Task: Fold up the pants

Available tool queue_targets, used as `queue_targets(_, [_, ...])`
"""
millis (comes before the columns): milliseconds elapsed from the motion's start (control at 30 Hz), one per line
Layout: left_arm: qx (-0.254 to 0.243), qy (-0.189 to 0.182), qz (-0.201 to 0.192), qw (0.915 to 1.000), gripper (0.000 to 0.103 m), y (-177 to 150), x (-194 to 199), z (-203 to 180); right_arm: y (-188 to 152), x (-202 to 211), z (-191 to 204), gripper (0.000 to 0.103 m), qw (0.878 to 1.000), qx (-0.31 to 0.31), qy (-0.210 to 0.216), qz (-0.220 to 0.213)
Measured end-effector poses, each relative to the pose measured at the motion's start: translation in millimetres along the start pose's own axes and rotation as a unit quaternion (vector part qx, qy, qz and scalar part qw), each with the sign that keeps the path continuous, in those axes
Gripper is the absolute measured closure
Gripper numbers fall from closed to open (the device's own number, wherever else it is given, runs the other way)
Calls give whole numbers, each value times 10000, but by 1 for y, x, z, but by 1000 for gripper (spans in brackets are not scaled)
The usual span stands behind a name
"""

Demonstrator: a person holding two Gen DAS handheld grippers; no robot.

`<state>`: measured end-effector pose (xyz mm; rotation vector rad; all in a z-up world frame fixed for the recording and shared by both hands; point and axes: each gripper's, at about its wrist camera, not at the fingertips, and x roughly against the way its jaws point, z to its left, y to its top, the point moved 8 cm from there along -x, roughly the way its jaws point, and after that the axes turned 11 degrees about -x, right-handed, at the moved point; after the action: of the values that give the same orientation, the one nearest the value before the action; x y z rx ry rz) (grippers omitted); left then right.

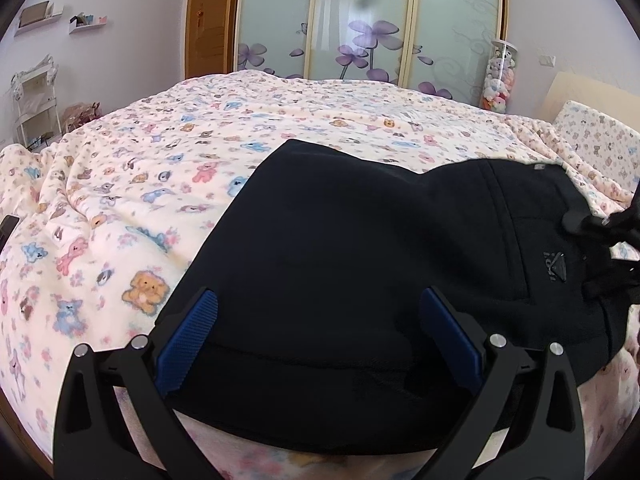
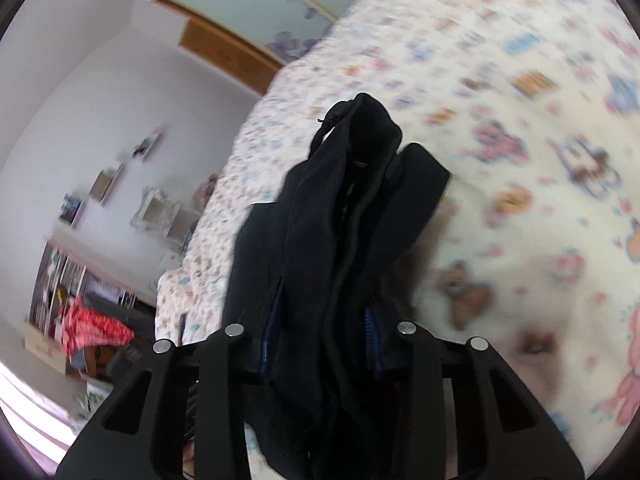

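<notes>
Black pants (image 1: 360, 240) lie in a folded heap on the teddy-bear blanket (image 1: 160, 160) of a bed. My left gripper (image 1: 318, 340) is open, its blue pads (image 1: 188, 344) spread wide over the near hem without pinching it. In the right wrist view my right gripper (image 2: 320, 342) is shut on a bunched part of the pants (image 2: 352, 200). That part rises as a thick dark fold between the pads, above the blanket (image 2: 520, 160). At the right edge of the left wrist view, a dark gripper part (image 1: 600, 224) sits at the waistband end.
A wardrobe with flowered sliding doors (image 1: 360, 20) stands behind the bed. A pillow (image 1: 600, 136) lies at the far right, beside a clear tube of plush toys (image 1: 498, 76). A white rack (image 1: 36, 100) is at the left wall. A dark flat object (image 1: 8, 228) rests at the blanket's left edge.
</notes>
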<state>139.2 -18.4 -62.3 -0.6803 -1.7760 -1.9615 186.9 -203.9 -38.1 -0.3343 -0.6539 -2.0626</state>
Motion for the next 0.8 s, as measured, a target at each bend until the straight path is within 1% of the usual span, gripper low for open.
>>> queue_targets(67, [38, -20, 0, 10000, 2, 0, 0, 1, 1, -1, -6, 66, 9999, -48, -89, -10])
queue_targets(167, [29, -36, -19, 10000, 2, 0, 1, 0, 5, -6, -41, 66, 9977, -559, -368, 59])
queue_targets(267, [-10, -37, -35, 10000, 2, 0, 2, -2, 3, -7, -52, 65, 9967, -753, -290, 98])
queue_targets(300, [-16, -31, -37, 10000, 2, 0, 2, -2, 2, -6, -53, 61, 9967, -750, -289, 105])
queue_targets(367, [-4, -45, -35, 10000, 2, 0, 2, -2, 2, -8, -57, 51, 9960, -743, -463, 155])
queue_targets(400, [13, -57, -41, 10000, 2, 1, 2, -1, 2, -9, -59, 43, 9956, -757, -513, 183])
queue_targets(433, [35, -72, -53, 10000, 2, 1, 3, -1, 1, -10, -61, 41, 9953, -801, -489, 221])
queue_targets(500, [57, -95, -62, 9999, 2, 1, 3, -1, -1, -11, -65, 41, 9950, -891, -388, 232])
queue_targets(533, [55, -97, -62, 9999, 2, 1, 3, -1, -2, -12, -65, 43, 9951, -911, -306, 245])
queue_targets(567, [41, -98, -59, 9999, 2, 1, 3, -2, -3, -13, -64, 48, 9952, -911, -213, 272])
queue_targets(600, [33, -96, -57, 9999, 2, 1, 3, -2, -4, -14, -60, 65, 9954, -906, -77, 313])
queue_targets(700, [26, -104, -58, 9999, 2, 1, 3, -2, -5, -13, -47, 67, 9978, -590, -253, 162])
queue_targets(800, [41, -104, -57, 9999, 2, 1, 3, -2, -5, -10, -24, 69, 9990, -266, -363, 37])
